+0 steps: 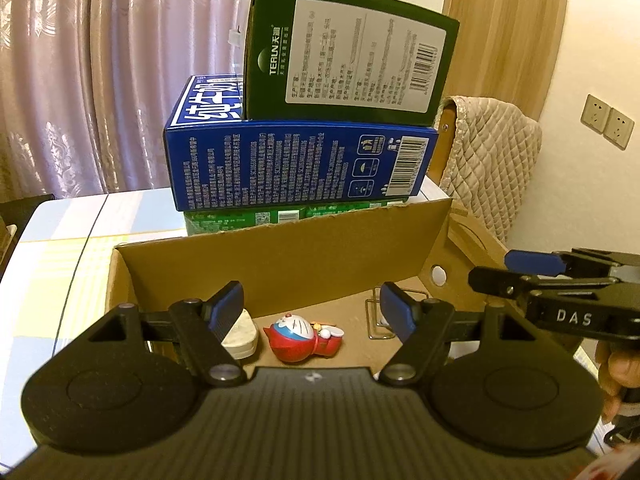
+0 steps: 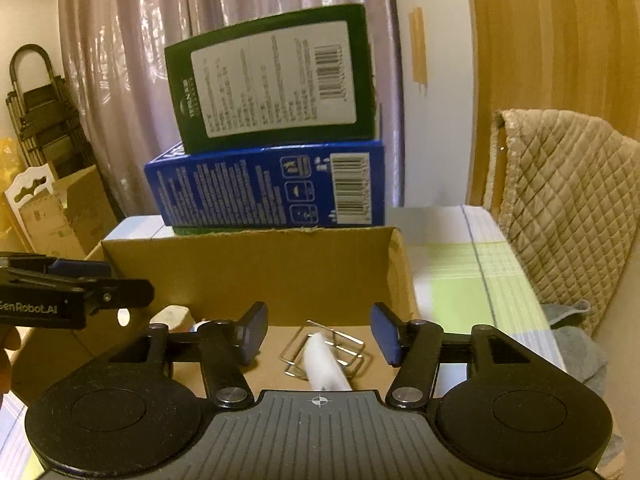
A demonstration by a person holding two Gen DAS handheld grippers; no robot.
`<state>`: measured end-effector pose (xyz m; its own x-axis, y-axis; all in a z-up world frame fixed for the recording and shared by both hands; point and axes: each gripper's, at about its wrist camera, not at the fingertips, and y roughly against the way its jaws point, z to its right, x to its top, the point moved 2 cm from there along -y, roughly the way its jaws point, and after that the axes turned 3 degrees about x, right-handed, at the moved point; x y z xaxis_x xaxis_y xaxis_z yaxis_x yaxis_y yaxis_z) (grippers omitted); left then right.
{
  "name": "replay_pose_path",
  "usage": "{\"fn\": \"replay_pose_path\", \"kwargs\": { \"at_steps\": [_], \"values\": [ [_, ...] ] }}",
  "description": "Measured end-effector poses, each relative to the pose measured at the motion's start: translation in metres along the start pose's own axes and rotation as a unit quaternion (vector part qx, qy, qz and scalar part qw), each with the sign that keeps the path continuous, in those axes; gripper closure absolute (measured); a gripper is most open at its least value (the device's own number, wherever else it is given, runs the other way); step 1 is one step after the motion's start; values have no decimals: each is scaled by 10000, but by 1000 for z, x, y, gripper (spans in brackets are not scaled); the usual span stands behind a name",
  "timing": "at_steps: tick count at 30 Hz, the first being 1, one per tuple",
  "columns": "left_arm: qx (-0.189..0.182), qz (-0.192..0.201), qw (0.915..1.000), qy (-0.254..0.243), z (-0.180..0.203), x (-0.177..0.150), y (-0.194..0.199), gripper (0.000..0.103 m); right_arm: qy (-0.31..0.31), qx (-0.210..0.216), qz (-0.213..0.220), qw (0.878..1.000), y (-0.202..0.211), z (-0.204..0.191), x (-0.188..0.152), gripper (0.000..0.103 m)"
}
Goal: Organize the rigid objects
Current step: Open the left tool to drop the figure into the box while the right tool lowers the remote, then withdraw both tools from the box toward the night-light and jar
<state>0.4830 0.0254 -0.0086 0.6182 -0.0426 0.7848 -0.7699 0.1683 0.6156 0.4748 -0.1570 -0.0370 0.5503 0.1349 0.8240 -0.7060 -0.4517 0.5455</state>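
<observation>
The left tool [image 1: 312, 312] is held with its jaws apart, and nothing is gripped between them. Just ahead of it, on the floor of an open cardboard box [image 1: 280, 256], a small red and blue cat figure [image 1: 300, 336] is seen lying on its side. To the left of the figure, partly hidden behind the left pad, a white block [image 1: 244, 336] is lying. To the right, behind the right pad, a wire rack [image 1: 374, 316] is partly seen.

The right tool [image 2: 319, 334] is also held with its jaws apart, and no pad is pressed on anything. Between and just below its pads a white tube [image 2: 322, 362] is lying across the wire rack [image 2: 340, 348] on the box floor; whether the tube is touched by the tool cannot be told. The far wall of the box [image 2: 248, 272] stands ahead of this tool.

Each tool is seen from the other one's camera: the right tool [image 1: 520, 272] is at the right edge of the box, the left tool [image 2: 116, 280] at its left edge.

Behind the box, a blue carton [image 1: 296, 164] is stacked on a green carton [image 1: 248, 220], and a dark green carton [image 1: 348, 56] is standing on the blue one. All is carried by a counter [image 1: 60, 248] with a checked cloth. Farther away a curtain [image 1: 100, 60] and a chair with a quilted cover [image 1: 488, 160] are seen.
</observation>
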Motion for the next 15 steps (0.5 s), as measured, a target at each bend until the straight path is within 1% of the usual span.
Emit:
{"fn": "replay_pose_path", "kwargs": {
  "at_steps": [6,11,15],
  "values": [
    [-5,93,10000,-20,2,-1,25,32,1,-20,100,9999,28,-4,4,47],
    [29,245,9997,-48,4,-2,61,32,71,3,219,9997,62,-15,6,45],
    [76,349,9993,-82,5,-8,94,32,57,20,334,9994,93,-26,4,40]
  ]
}}
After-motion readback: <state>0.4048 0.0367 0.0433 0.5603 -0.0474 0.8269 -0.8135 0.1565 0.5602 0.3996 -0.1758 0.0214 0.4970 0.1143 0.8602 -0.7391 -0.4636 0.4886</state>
